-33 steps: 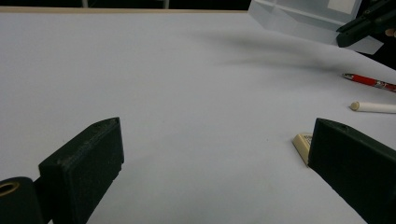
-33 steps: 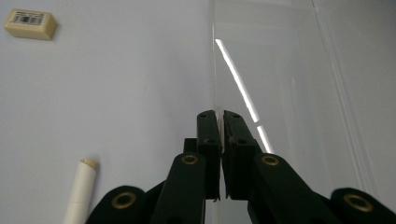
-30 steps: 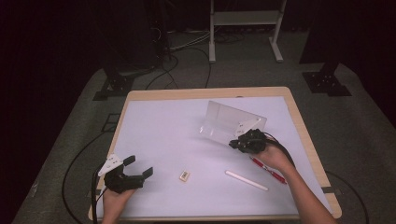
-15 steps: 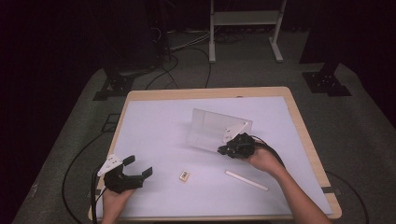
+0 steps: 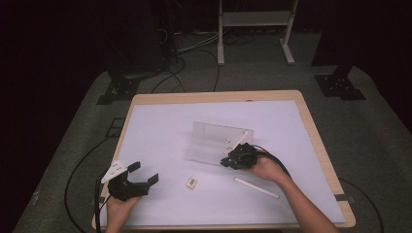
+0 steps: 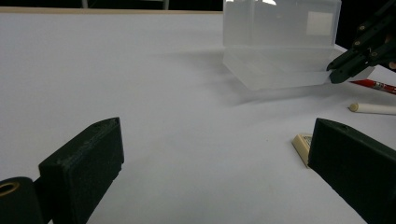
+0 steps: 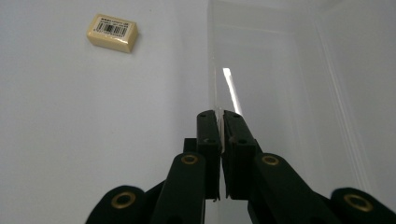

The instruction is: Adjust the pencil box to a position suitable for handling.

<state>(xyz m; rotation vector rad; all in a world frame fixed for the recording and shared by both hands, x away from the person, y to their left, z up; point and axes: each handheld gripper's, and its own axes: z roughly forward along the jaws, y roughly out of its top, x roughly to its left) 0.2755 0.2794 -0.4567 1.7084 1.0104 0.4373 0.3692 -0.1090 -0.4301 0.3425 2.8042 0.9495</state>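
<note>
Resting near the table's [image 5: 145, 104] front left corner, the left gripper [image 5: 138, 177] has its jaws wide and holds nothing. Farther in, right of centre, the right gripper [image 5: 228, 161] pinches the near wall of the clear plastic box [image 5: 214, 143]. Repositioning the box looks to be the step in hand; next comes setting it down and letting go. The left gripper view reveals a red pen [image 6: 373, 84] beyond the white stick [image 6: 371, 108]; the right gripper view shows the eraser's [image 7: 113, 31] barcode.

We saw the gripper [image 7: 220, 116] clamped on the clear box's wall [image 7: 215, 88]; an eraser [image 7: 112, 32] lay apart on the desk [image 7: 70, 116].
</note>
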